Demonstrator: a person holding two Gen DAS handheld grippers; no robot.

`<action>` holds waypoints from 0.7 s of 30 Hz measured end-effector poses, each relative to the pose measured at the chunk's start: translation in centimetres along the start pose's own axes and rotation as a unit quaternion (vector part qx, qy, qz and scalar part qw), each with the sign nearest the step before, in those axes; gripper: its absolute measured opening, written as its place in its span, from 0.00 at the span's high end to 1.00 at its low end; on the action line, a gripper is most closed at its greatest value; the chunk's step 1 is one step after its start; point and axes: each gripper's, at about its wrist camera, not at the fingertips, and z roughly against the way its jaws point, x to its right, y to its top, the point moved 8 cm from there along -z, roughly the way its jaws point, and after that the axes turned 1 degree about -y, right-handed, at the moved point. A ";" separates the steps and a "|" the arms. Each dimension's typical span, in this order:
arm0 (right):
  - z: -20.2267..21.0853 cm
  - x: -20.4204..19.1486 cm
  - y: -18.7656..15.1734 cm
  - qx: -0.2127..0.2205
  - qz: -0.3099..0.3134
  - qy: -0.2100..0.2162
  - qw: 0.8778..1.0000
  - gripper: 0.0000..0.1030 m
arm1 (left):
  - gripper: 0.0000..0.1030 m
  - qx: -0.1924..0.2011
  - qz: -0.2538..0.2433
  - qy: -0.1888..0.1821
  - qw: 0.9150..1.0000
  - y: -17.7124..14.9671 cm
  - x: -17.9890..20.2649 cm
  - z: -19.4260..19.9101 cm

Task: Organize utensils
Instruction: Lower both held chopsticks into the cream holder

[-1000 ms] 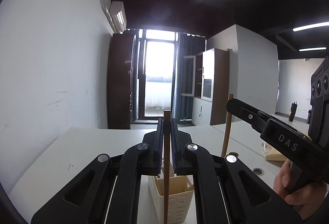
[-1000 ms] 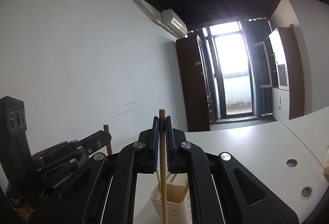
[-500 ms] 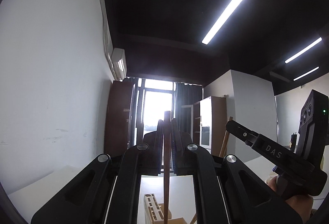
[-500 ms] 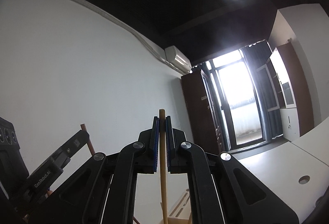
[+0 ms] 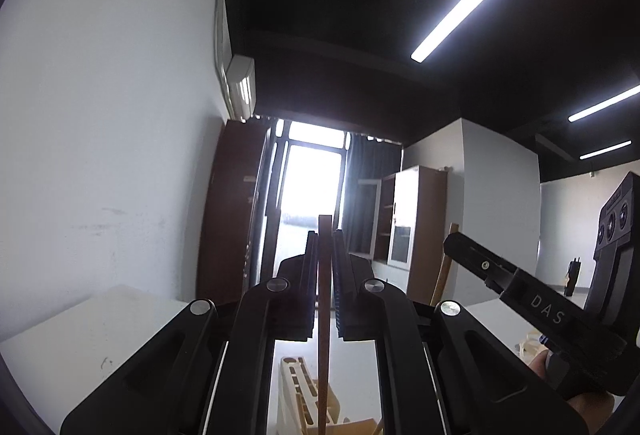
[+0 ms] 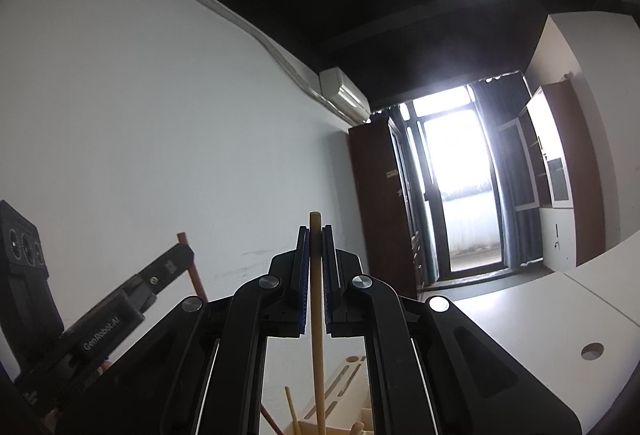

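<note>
Tools both clamped, left tool (image 5: pixel 325 235) on dark stick (image 5: pixel 323 335), right tool (image 6: pixel 315 235) on pale stick (image 6: pixel 318 335)

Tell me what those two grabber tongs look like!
Both are black plastic. The left tongs and right tongs each have two long arms joined with round silver bolts, ending in flat ribbed pads; the right pads look blue. Seen from the side, the right one says "DAS" in pale letters and the left one says "GenRobot.AI". Each has a boxy black block behind with three small round lenses.

We read "DAS" on the right gripper (image 5: pixel 452 249) arm, left wrist view | "GenRobot.AI" on the left gripper (image 6: pixel 188 255) arm, right wrist view
</note>
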 end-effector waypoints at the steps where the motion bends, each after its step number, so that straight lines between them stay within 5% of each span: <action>1: 0.0 -0.1 -0.2 -0.002 0.002 -0.002 1.000 0.93 | 0.94 -0.012 0.001 -0.003 1.000 -0.5 0.0 -0.4; 21: 0.5 -0.9 -2.0 -0.050 0.032 -0.010 0.998 0.93 | 0.94 -0.112 -0.026 -0.019 0.993 -5.7 -1.5 -1.2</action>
